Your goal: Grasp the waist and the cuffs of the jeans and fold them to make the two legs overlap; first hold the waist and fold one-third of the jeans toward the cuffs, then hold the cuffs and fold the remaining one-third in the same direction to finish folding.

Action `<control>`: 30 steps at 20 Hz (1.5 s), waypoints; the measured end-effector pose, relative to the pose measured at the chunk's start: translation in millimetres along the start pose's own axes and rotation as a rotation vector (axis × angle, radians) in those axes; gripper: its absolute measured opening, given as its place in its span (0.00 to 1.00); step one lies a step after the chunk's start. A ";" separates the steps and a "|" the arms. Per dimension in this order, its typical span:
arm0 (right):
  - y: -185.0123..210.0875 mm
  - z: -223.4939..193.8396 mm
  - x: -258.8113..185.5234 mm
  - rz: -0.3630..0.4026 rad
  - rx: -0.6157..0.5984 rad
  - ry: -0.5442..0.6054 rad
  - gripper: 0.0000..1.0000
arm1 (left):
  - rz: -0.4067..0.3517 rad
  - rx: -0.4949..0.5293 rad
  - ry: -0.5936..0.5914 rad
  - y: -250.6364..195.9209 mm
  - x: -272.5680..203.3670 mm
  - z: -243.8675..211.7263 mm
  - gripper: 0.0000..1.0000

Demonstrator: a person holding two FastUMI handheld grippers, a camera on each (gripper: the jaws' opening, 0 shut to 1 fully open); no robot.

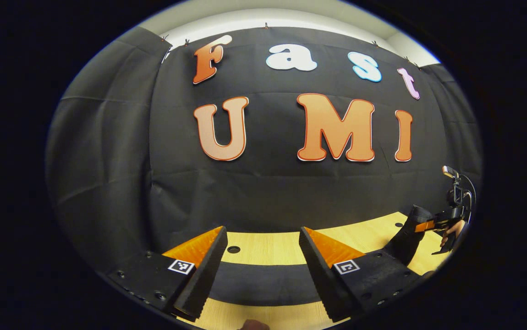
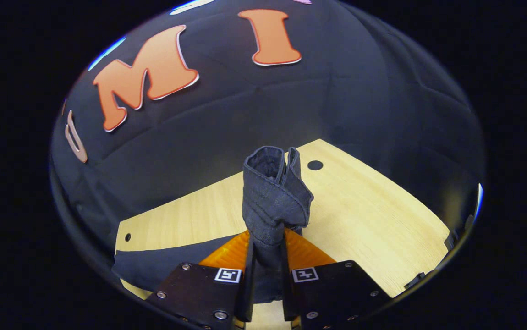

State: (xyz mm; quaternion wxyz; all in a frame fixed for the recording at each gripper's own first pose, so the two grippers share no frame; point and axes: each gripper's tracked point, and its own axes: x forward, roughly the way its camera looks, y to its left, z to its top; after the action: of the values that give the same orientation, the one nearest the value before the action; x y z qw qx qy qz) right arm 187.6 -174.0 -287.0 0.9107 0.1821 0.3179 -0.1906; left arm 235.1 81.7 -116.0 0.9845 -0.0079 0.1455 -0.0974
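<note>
**Cuffs gripped and lifted, final fold under way**

The right gripper (image 2: 266, 275) is closed on a bunched end of the jeans (image 2: 275, 197), both fingers pressing the denim, which stands up between them in a rolled wad with a stitched hem showing at the top. That hem looks like the cuffs, though I cannot be certain. More of the jeans lies flat on the counter (image 2: 373, 215) to the lower left of that gripper.

The left gripper (image 1: 263, 270) has its fingers spread wide with nothing between them. It hovers over a dark band of denim lying across the counter in front of it. At the right edge of the left gripper view, the other gripper shows held by a hand (image 1: 451, 229), with dark cloth hanging from it.

Judging by this, the legs appear already overlapped and the waist fold probably made; the cuff-end fold is in hand. What remains is to carry the cuffs over the folded part and lay them down.

No brand or readable label shows on the jeans; each gripper carries small square coded markers, not text.
</note>
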 end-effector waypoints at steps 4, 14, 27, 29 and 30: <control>5.1 -1.4 -5.9 0.062 -0.064 0.018 0.26 | 0.017 -0.010 0.006 10.6 -1.2 -3.8 0.94; 16.1 -20.2 -13.4 0.159 -0.252 0.085 0.27 | 0.090 -0.040 0.050 48.0 3.2 -25.3 0.95; 33.9 -71.0 -3.7 0.195 -0.362 0.246 0.53 | 0.179 -0.264 0.446 118.1 46.7 -148.0 0.97; 67.0 -81.9 -17.6 0.329 -0.299 0.292 0.61 | 0.174 -0.364 0.530 122.6 49.2 -167.8 0.97; 76.7 -83.1 -23.6 0.351 -0.297 0.290 0.63 | 0.167 -0.429 0.573 122.9 51.4 -176.1 0.97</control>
State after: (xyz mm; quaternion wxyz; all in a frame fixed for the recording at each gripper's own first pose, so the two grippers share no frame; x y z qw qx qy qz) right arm 163.6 -64.9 -316.4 0.8914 0.1244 0.4332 0.0471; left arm 256.0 194.5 -304.6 0.8843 -0.1747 0.4326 0.0177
